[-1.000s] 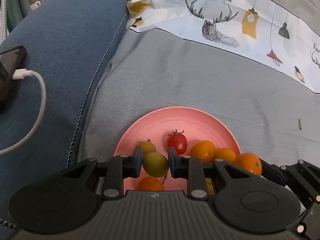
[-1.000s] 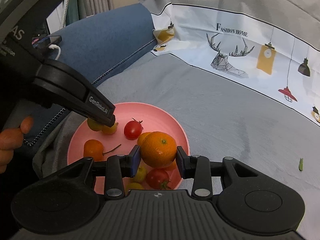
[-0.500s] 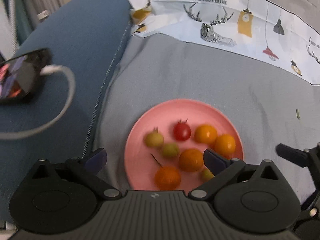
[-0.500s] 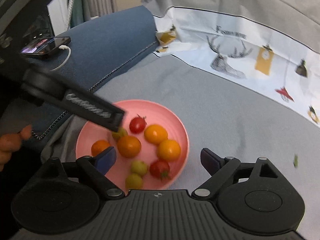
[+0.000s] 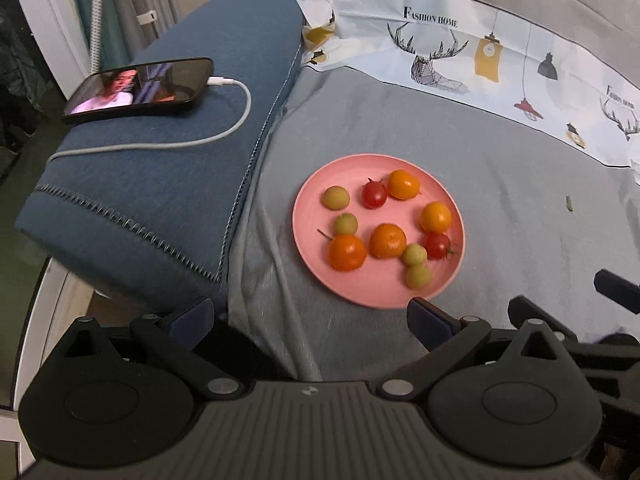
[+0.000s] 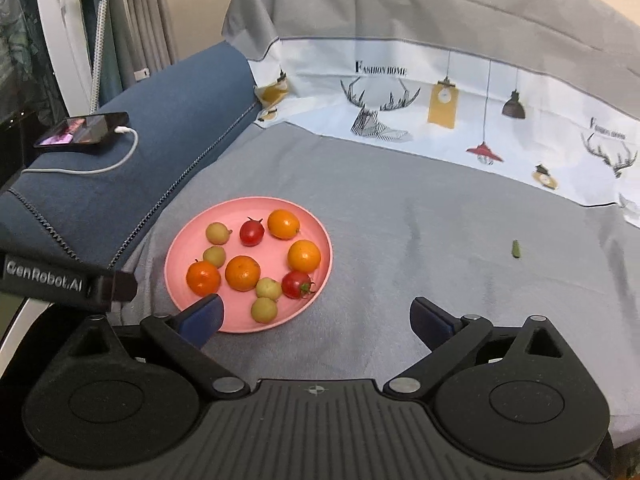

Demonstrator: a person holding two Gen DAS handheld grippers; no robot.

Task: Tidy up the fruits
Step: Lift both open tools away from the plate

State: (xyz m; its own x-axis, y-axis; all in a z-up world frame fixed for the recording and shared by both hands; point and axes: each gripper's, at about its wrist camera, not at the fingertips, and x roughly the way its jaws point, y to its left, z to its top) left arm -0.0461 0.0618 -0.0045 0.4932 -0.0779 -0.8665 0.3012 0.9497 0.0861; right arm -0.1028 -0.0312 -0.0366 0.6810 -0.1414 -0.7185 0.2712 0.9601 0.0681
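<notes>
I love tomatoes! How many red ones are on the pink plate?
2. One red tomato sits at the plate's far side, the other near its right edge. None seems hidden.

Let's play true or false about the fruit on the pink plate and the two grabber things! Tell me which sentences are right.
1. The round pink plate holds two red cherry tomatoes. True.
2. The right gripper squeezes an orange. False: its jaws are wide apart and hold nothing.
3. Four orange tangerines lie on the plate. True.
4. The black phone lies on the plate. False: it rests on the blue cushion, plugged into a white cable.
5. The left gripper is open. True.
</notes>
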